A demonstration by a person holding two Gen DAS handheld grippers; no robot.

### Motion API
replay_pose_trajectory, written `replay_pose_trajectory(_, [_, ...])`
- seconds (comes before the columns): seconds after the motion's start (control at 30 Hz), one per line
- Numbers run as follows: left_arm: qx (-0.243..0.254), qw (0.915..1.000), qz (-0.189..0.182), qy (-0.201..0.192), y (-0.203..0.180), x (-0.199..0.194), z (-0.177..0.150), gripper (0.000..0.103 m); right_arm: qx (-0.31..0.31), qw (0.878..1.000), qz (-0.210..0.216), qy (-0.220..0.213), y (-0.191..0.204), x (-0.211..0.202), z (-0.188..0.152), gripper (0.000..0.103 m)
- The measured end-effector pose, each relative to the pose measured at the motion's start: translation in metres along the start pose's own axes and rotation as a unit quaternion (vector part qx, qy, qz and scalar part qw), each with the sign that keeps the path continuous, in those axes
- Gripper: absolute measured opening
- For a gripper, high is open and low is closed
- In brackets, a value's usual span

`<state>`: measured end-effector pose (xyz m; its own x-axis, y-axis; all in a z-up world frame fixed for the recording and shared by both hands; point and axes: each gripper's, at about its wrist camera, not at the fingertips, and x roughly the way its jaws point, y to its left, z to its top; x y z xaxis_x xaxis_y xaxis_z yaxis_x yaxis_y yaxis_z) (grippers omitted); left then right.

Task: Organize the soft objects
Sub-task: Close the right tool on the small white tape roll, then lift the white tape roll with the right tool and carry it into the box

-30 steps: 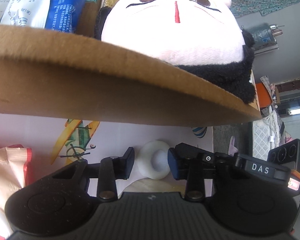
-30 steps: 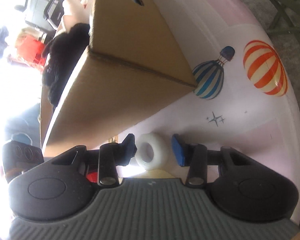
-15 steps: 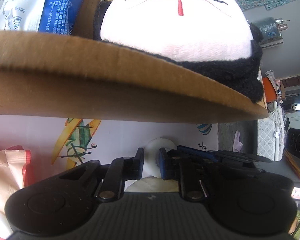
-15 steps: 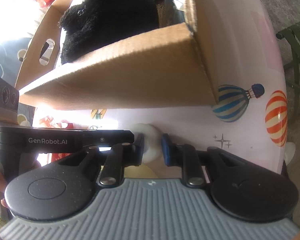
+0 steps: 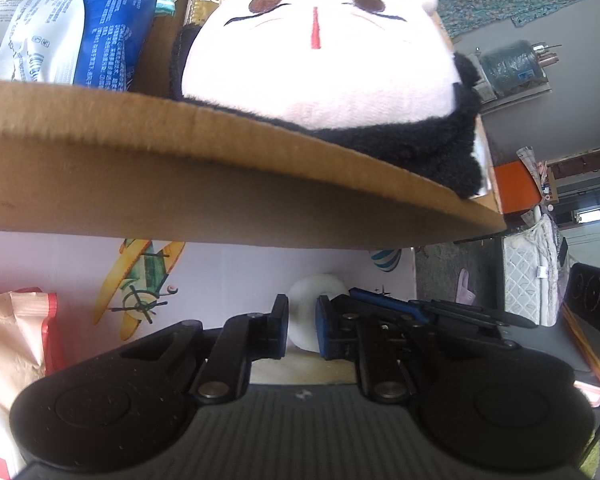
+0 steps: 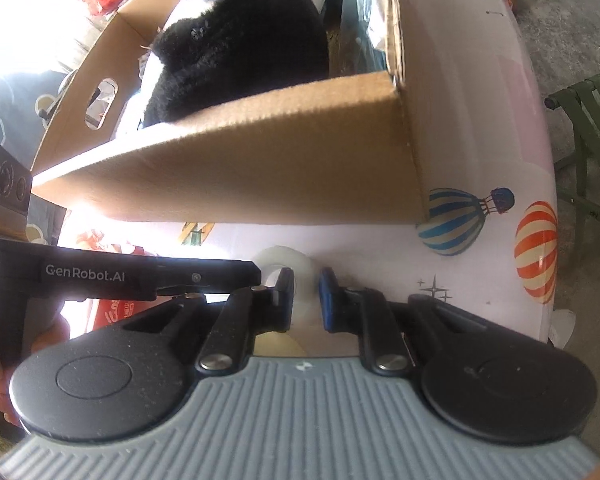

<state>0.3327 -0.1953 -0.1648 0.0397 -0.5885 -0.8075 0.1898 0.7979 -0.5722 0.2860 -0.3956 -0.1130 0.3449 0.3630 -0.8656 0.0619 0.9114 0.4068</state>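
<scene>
A soft white ring (image 5: 314, 312) lies on the pink printed table in front of a cardboard box (image 5: 220, 184). My left gripper (image 5: 302, 330) is shut on one side of the white ring. My right gripper (image 6: 306, 300) is shut on the same white ring (image 6: 288, 268) from the other side. A black and white panda plush (image 5: 320, 60) fills the box; it also shows in the right wrist view (image 6: 240, 44). The box (image 6: 280, 160) stands just beyond both grippers.
Blue and white packets (image 5: 72, 48) and a gold carton (image 5: 208, 0) sit in the box beside the plush. A red and cream bag (image 5: 8, 344) lies at the left. The table edge (image 6: 548, 240) and a green chair (image 6: 588, 128) are on the right.
Both grippers were open around the white ring a second ago and have closed on it. The right gripper swung round to face the box's long side.
</scene>
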Motion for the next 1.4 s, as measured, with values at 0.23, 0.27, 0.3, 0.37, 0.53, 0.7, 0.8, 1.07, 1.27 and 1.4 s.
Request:
replay_pose_trajectory(0.23, [0.019, 0.9989, -0.025, -0.036, -0.017, -0.038, -0.019, 0.014, -0.026, 0.998, -0.007, -0.049, 0.022, -0.053, -0.013, 0.012])
replay_pose_trajectory(0.27, [0.022, 0.9984, -0.027, -0.045, -0.020, -0.046, -0.023, 0.014, -0.031, 0.998, -0.006, -0.056, 0.026, -0.063, -0.014, 0.012])
replay_pose_trajectory(0.3, [0.024, 0.9977, -0.032, -0.054, -0.022, -0.057, -0.027, 0.014, -0.038, 0.997, -0.006, -0.064, 0.030, -0.072, -0.014, 0.012])
replay_pose_trajectory(0.37, [0.026, 0.9961, -0.041, -0.073, -0.026, -0.076, -0.034, 0.014, -0.054, 0.995, -0.002, -0.080, 0.045, -0.088, -0.013, 0.012])
replay_pose_trajectory(0.53, [0.032, 0.9884, -0.052, -0.139, -0.033, -0.134, -0.035, 0.014, -0.111, 0.986, 0.008, -0.128, 0.090, -0.118, 0.007, 0.012])
replay_pose_trajectory(0.7, [0.028, 0.9772, -0.047, -0.205, -0.026, -0.181, -0.014, 0.014, -0.153, 0.977, 0.029, -0.144, 0.132, -0.121, 0.054, 0.012])
replay_pose_trajectory(0.8, [0.011, 0.9756, -0.044, -0.215, -0.011, -0.191, 0.006, 0.015, -0.155, 0.979, 0.040, -0.125, 0.146, -0.105, 0.087, 0.012])
replay_pose_trajectory(1.07, [-0.041, 0.9820, -0.036, -0.181, 0.038, -0.170, 0.074, 0.015, -0.112, 0.992, 0.047, -0.047, 0.140, -0.035, 0.163, 0.012])
replay_pose_trajectory(1.27, [-0.071, 0.9861, -0.041, -0.144, 0.066, -0.138, 0.104, 0.015, -0.109, 0.994, 0.021, -0.008, 0.133, 0.014, 0.186, 0.011])
replay_pose_trajectory(1.4, [-0.072, 0.9885, -0.037, -0.128, 0.073, -0.119, 0.110, 0.015, -0.131, 0.991, -0.006, 0.008, 0.133, 0.035, 0.189, 0.011])
